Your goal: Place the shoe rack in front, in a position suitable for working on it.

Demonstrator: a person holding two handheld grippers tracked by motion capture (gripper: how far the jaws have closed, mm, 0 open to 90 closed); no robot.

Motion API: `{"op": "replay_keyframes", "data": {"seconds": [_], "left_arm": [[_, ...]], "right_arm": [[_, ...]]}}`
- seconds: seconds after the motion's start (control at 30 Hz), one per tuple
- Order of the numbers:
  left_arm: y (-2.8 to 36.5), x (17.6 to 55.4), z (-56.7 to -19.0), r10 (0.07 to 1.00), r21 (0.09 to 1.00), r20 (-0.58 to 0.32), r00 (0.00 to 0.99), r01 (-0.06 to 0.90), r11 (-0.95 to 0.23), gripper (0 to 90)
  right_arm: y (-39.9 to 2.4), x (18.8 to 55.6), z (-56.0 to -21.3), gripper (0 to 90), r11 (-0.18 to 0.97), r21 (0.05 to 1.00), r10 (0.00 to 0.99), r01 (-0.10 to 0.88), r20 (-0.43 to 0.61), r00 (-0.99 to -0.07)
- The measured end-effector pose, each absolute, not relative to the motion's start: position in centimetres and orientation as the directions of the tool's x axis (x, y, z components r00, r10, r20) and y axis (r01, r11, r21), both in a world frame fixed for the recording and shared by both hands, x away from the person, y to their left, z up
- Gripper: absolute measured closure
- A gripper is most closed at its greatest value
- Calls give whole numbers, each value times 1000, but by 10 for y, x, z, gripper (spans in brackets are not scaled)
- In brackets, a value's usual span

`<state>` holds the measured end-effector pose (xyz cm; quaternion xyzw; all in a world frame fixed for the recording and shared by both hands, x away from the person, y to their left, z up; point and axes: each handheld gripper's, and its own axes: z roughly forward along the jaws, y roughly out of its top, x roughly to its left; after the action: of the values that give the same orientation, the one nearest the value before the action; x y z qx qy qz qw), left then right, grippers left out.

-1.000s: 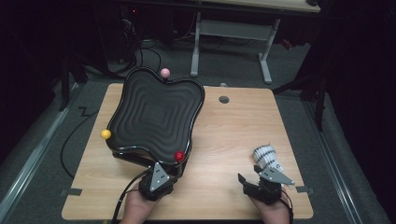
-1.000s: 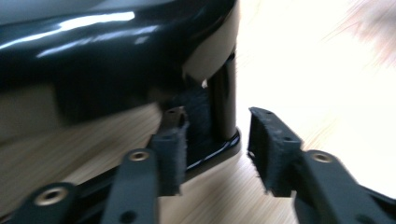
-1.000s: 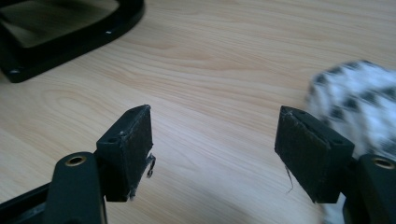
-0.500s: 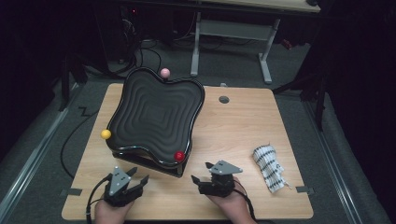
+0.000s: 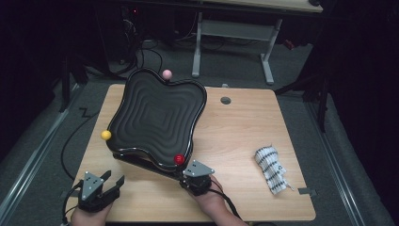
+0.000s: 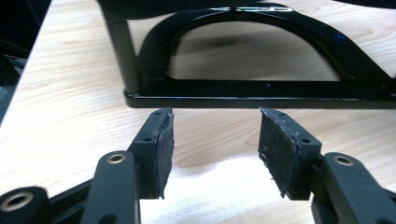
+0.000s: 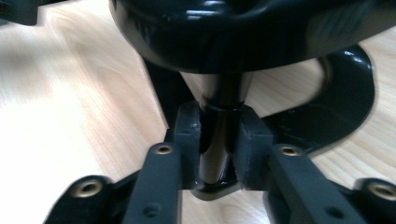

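Note:
A black wavy tray [image 5: 155, 117] stands tilted on a black stand, with a pink ball [image 5: 167, 74], a yellow ball [image 5: 106, 135] and a red ball [image 5: 179, 159] at its corners. My right gripper [image 5: 194, 175] sits under the red-ball corner. Its jaws have just been closing, and in the right gripper view the gripper [image 7: 218, 126] is shut on the stand's upright post [image 7: 219, 149]. My left gripper [image 5: 113, 181] is at the table's front left. Its jaws have just been opening; the gripper [image 6: 215, 135] is open with nothing between its pads, facing the stand's base bar [image 6: 261, 100].
A rolled white cloth with dark stripes [image 5: 270, 169] lies on the wooden table [image 5: 244, 136] at the right. A round cable hole [image 5: 226, 100] sits near the table's back edge. Another desk frame stands behind on the dark floor.
My right gripper moved left from the cloth to the tray's red-ball corner and shut on the post. My left gripper moved left from the tray's front to the table's front-left corner.

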<state>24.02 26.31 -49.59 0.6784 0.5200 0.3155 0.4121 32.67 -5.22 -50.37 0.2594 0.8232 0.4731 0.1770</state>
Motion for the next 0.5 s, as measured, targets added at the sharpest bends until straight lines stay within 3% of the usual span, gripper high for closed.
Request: {"op": "replay_keyframes", "data": {"seconds": [0.2,0.5], "left_arm": [[266,251,-499,967,884,-30,251,458,-92,451],[253,263,-495,938,902,-42,343,416,-111,449]], "right_arm": [[-69,323,-502,747,421,865,619,274,-52,-784],[-129,319,-499,747,402,854,691,331,-45,-721]]}}
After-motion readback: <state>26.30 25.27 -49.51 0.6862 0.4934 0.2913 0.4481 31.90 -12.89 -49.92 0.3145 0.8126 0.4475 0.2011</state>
